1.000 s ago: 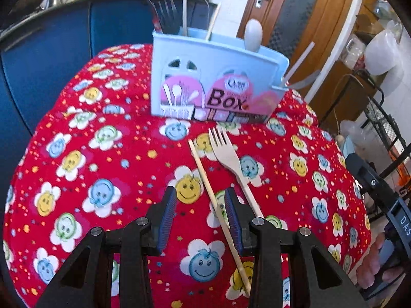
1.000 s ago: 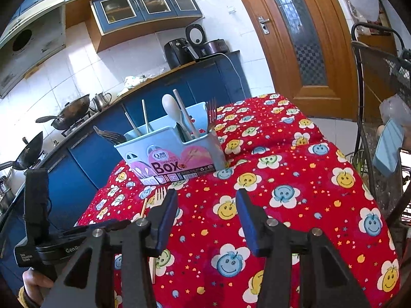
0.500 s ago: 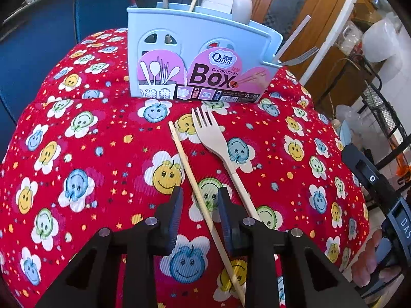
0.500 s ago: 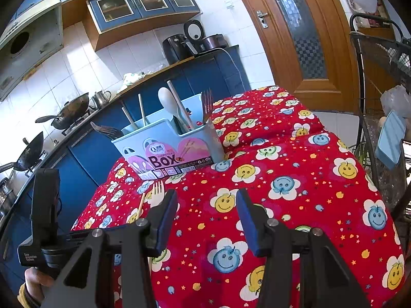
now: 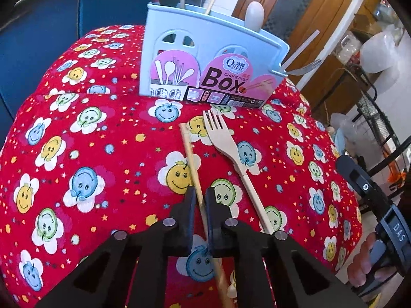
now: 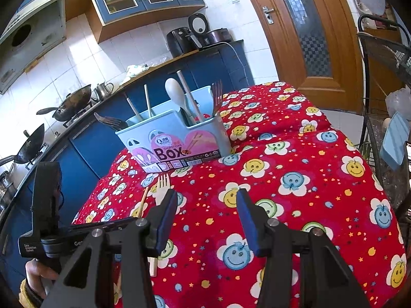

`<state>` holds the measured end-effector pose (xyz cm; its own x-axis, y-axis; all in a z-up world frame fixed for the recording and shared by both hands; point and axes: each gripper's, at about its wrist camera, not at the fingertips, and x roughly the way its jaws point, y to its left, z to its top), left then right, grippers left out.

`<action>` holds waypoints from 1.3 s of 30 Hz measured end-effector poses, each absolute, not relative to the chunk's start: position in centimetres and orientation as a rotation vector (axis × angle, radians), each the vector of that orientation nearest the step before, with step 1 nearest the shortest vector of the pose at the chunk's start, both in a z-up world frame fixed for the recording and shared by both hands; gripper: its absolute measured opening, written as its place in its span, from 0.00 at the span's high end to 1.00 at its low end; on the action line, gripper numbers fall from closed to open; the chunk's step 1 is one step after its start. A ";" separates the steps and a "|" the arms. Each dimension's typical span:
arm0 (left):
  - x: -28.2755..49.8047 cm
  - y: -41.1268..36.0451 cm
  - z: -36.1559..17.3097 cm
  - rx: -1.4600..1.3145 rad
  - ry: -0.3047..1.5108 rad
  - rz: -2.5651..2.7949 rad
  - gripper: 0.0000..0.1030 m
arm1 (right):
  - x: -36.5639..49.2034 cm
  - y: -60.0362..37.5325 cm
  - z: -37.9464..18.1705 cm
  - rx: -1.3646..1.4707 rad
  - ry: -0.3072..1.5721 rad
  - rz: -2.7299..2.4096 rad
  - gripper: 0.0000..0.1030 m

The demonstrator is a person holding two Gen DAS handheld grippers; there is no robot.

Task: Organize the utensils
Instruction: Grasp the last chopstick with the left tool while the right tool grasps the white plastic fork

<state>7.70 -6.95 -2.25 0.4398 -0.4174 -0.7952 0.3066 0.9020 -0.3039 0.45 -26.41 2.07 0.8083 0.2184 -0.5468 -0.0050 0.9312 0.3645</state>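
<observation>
Two utensils are left loose on the cloth, and I am on the first of them: at the bottom centre of the left wrist view my left gripper (image 5: 199, 200) has its fingers drawn in around the wooden chopstick (image 5: 191, 159), which runs up from between the pads toward the middle of the frame. A second ago those fingers stood well apart with the stick lying between them; half a second ago they were narrower; now only a sliver of gap shows on either side, so I judge the pinch is made or all but made, though I cannot see firm contact. That means the pick-up step is nearly done and the lift toward the holder comes next. Just right of the stick lies the wooden fork (image 5: 226, 141), tines pointing up the frame, apart from the chopstick and waiting its turn. My right gripper (image 6: 206, 218) hovers at the bottom of its own view with fingers spread wide over the red smiley tablecloth (image 6: 308, 179), holding nothing and barely shifted. Farther up, in the upper middle of both views, stands the light blue utensil box (image 5: 210, 59), upright on the cloth with a white spoon (image 6: 174, 92), forks and chopsticks already in its compartments. Beyond it are blue kitchen cabinets (image 6: 84, 138).
</observation>
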 end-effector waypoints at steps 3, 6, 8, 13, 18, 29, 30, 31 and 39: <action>7.4 -5.8 -2.1 -0.146 1.001 -0.449 0.96 | 0.8 -25.7 2.2 0.347 0.643 0.142 0.51; 7.3 -4.3 -1.7 -0.174 0.975 -0.433 0.96 | 1.3 -24.7 2.4 0.318 0.670 0.164 0.51; 7.3 -3.6 -1.5 -0.186 0.961 -0.426 0.96 | 1.7 -24.2 2.4 0.301 0.692 0.182 0.51; 7.5 -2.2 -1.1 -0.170 0.938 -0.386 0.96 | 3.4 -22.1 2.3 0.240 0.797 0.247 0.51; 8.3 -2.0 -1.6 -0.107 0.986 -0.368 0.96 | 5.0 -20.0 2.1 0.154 0.897 0.289 0.51; 10.4 -1.7 -2.2 -0.030 1.146 -0.394 0.95 | 8.4 -16.5 0.9 0.020 1.074 0.342 0.61; 10.6 -1.9 -2.1 -0.016 1.166 -0.400 0.95 | 8.7 -16.4 0.8 0.017 1.089 0.345 0.62; 10.9 -2.0 -2.1 -0.004 1.182 -0.404 0.95 | 9.0 -16.4 0.7 0.014 1.104 0.344 0.63; 12.1 -3.0 -1.9 0.071 1.269 -0.420 0.95 | 11.1 -16.5 -0.2 0.013 1.199 0.362 0.66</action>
<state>12.08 -2.99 -1.94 0.2327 -0.2663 -0.9354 0.3442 0.9221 -0.1769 11.10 -16.50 -0.19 0.3132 0.2818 -0.9069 -0.2677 0.9424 0.2004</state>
